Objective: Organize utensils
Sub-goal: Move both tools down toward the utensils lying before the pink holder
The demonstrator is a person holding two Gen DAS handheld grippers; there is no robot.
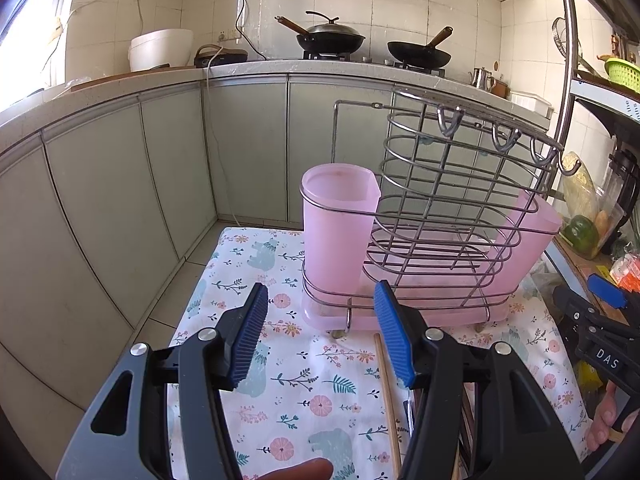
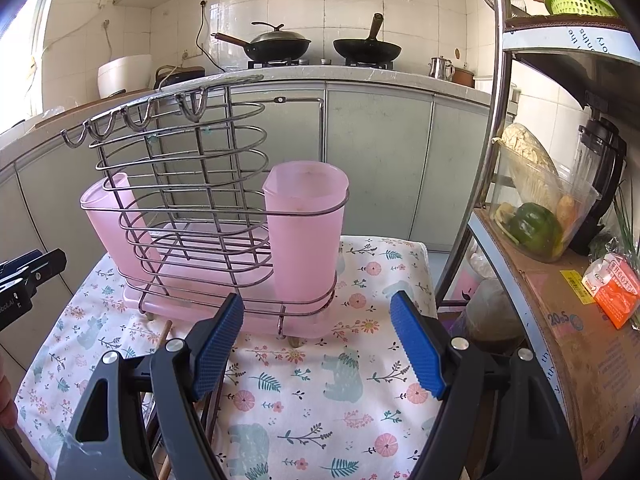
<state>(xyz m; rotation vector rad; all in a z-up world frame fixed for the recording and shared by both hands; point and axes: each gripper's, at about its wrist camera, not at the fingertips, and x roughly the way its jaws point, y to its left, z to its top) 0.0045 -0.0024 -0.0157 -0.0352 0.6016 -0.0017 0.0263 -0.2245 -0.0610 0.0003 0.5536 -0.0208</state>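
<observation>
A wire utensil rack stands on a floral cloth, on a pink drip tray. It holds a pink cup at one end and a second pink cup at the other. Wooden chopsticks and dark utensils lie on the cloth near me, mostly hidden behind the fingers. My left gripper is open in front of the rack, empty. My right gripper is open too, holding nothing; it also shows at the right edge.
The small table with the floral cloth has floor tiles to its left. A metal shelf with a cardboard-covered board, a bowl of vegetables and a blender stands on the right. Counter with two woks lies beyond.
</observation>
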